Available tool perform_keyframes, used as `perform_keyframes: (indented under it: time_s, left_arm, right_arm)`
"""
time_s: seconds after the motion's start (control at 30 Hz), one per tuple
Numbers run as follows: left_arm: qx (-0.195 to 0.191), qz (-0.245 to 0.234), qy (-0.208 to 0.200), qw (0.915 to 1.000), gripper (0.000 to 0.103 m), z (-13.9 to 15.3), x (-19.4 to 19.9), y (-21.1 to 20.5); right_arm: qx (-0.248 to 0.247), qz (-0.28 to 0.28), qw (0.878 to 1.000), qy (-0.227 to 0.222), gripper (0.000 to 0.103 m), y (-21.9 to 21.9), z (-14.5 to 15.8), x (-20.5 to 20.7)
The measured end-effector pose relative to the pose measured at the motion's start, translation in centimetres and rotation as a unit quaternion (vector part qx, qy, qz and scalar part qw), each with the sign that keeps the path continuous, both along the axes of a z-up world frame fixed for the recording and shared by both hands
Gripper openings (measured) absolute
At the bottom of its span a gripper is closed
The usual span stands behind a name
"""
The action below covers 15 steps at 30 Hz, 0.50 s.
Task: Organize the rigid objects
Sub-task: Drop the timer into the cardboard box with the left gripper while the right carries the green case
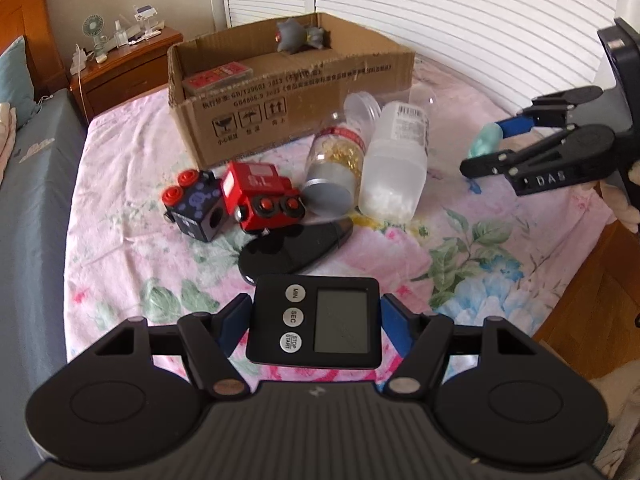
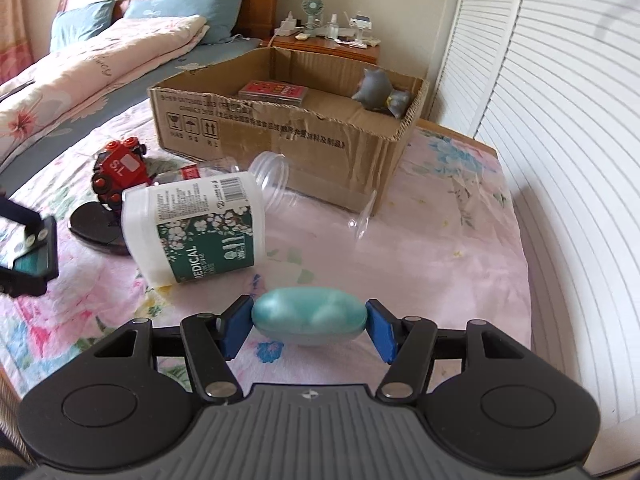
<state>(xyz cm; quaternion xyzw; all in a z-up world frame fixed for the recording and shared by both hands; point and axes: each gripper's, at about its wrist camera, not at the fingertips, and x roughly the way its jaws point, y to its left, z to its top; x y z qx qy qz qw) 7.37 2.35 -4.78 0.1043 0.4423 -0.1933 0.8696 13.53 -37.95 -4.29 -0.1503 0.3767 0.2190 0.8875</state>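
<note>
Pink floral bedding (image 1: 400, 248) covers the surface under both of my tools, with white louvred doors (image 1: 460, 20) behind and a wooden nightstand (image 1: 128, 68) off to the side.

My left gripper (image 1: 316, 320) has its 2 blue pads clamped on the sides of a black digital timer (image 1: 316, 320), buttons and grey screen facing my camera. Just ahead of those jaws lies a black oval case (image 1: 296, 248). Beyond it, a red toy train (image 1: 260, 196) lies on its side, touching a dark cube toy (image 1: 196, 208) with red knobs on its left. To the right of the train, a jar with gold contents (image 1: 336, 164) and a white cotton-swab tub (image 1: 394, 164) lie tipped over side by side, with a clear plastic lid (image 1: 362, 108) behind them.

My right gripper (image 2: 310, 322) is closed on a teal oval case (image 2: 310, 320), pads pressing on its 2 ends, held just above the bedding. Ahead and left of these jaws lies the swab tub (image 2: 192, 228), green label up. Further ahead stands the open cardboard box (image 2: 320, 148), already holding a red card pack (image 2: 274, 92) and a grey toy figure (image 2: 378, 90) in its far right corner. A clear cup (image 2: 362, 220) lies at the foot of the box.
</note>
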Motion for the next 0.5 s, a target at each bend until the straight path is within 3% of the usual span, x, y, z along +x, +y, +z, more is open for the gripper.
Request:
perform_keyframes:
  time_s: [0.37,0.5]
  left_arm:
    - [-0.020,-0.011,-0.031,0.9993,0.069,4.4,3.7,0.0]
    - [-0.019,-0.006,-0.059,0.9981,0.069,6.2,6.5,-0.4]
  right_arm:
    - [-0.006,0.030,0.999,-0.014,0.066,0.3,2.7,0.0]
    - [-0.007,0.034,0.999,-0.027,0.066,0.3,4.0,0.6]
